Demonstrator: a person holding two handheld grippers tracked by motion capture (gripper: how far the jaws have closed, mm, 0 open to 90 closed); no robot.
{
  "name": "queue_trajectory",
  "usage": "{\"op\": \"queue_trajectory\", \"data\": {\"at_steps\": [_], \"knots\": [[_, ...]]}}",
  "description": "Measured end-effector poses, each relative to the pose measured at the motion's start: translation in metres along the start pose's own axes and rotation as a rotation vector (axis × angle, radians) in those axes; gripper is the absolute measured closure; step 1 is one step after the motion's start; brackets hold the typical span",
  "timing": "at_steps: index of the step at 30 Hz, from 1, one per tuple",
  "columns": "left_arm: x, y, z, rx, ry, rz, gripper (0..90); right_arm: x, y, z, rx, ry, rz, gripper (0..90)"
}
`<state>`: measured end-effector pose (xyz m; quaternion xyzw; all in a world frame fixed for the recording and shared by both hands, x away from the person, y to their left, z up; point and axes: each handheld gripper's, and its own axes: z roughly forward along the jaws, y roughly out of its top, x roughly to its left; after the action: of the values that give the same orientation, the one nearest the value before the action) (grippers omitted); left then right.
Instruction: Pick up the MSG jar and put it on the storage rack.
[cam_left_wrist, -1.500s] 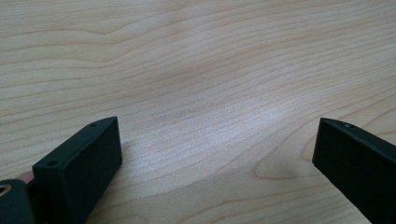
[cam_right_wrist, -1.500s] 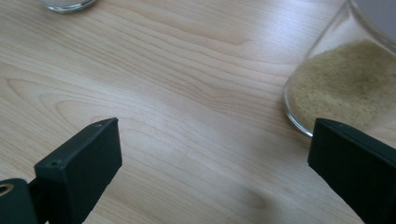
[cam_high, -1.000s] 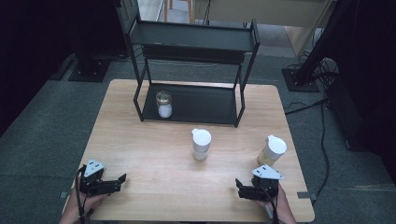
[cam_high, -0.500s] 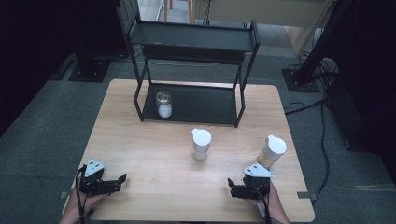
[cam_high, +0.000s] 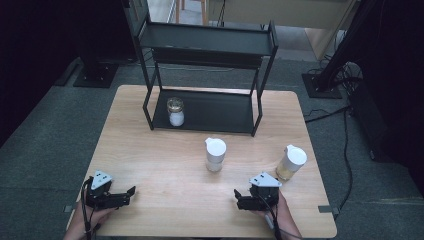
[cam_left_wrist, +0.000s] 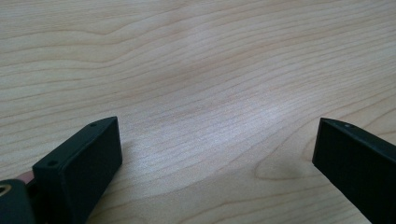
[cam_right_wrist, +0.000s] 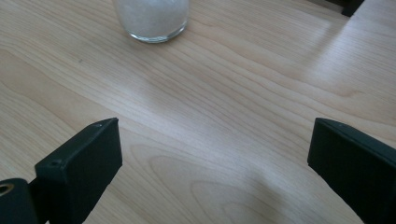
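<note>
Since a second ago your right gripper (cam_high: 239, 199) has slid left along the table's near edge, leaving the yellowish jar (cam_high: 291, 162) behind to its right. Its jaws stand wide apart, gripping nothing, over bare table (cam_right_wrist: 224, 121). Ahead and well apart stands the white-lidded jar (cam_right_wrist: 152, 18); no readable label shows. Your left gripper (cam_high: 131, 194) rests gaping and empty too.

You are working in what looks like a lab or recording studio: a bare wooden table (cam_high: 150, 150) is standing on grey carpet, dark curtains are hanging on both sides, and stand bases (cam_high: 95, 77) and cables (cam_high: 345, 135) are lying around it.
</note>
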<state>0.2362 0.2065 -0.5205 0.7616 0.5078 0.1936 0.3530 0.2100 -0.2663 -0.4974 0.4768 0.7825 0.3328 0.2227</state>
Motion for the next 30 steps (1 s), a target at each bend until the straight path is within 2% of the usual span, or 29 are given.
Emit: {"op": "queue_trajectory", "data": {"at_steps": [13, 30], "knots": [[0.0, 0.0, 0.0, 0.001, 0.001, 0.003, 1.6, 0.017, 0.018, 0.015, -0.011, 0.031, -0.03, 2.7], [0.0, 0.0, 0.0, 0.001, -0.002, 0.004, 1.6, 0.029, 0.041, 0.028, -0.033, 0.065, -0.044, 4.3]]}}
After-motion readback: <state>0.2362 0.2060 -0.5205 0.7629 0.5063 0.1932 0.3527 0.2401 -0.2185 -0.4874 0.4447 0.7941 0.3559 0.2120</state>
